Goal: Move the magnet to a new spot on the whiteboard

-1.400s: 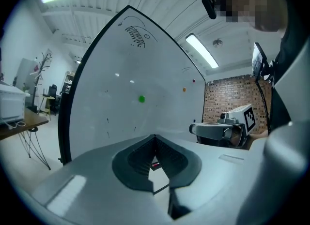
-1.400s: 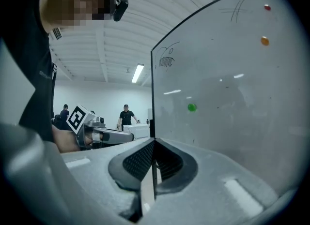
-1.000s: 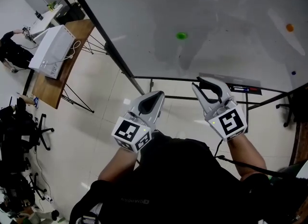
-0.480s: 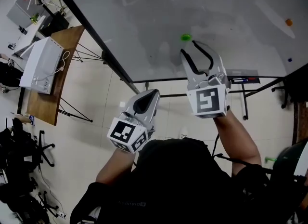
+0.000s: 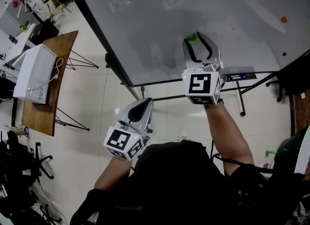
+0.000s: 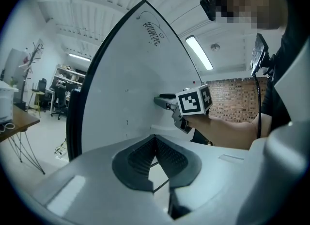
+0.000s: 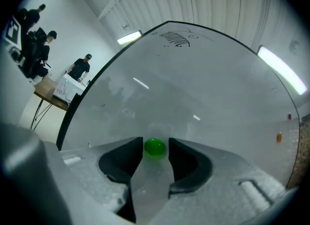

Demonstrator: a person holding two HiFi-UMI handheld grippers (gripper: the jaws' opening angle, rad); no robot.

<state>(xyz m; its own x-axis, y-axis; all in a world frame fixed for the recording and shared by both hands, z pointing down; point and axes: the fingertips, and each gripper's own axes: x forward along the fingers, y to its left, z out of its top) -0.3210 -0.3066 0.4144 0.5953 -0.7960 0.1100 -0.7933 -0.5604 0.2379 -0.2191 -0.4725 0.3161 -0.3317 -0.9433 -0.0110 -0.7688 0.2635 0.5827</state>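
Note:
A green round magnet (image 5: 191,37) sticks to the whiteboard (image 5: 218,11) low down, left of its middle. My right gripper (image 5: 196,40) points level at the board. Its jaws have just been opening and now stand wide on either side of the magnet. In the right gripper view the magnet (image 7: 155,147) sits between the dark pads (image 7: 127,157) with a gap on each side. My left gripper (image 5: 145,103) hangs lower and to the left, away from the board, with its jaws shut (image 6: 155,141) and nothing in them. The left gripper view shows the right gripper (image 6: 160,98) at the board.
An orange magnet (image 5: 284,20) and a small blue one (image 5: 284,53) sit at the board's right side. A pen tray (image 5: 240,76) runs along its bottom edge. A wooden table (image 5: 46,98) with a white box (image 5: 31,74) stands left, with people (image 7: 80,67) beyond it.
My right gripper rose from below the board's bottom edge up to the green magnet, and its jaws spread around it. My left gripper drifted down and left, away from the board.

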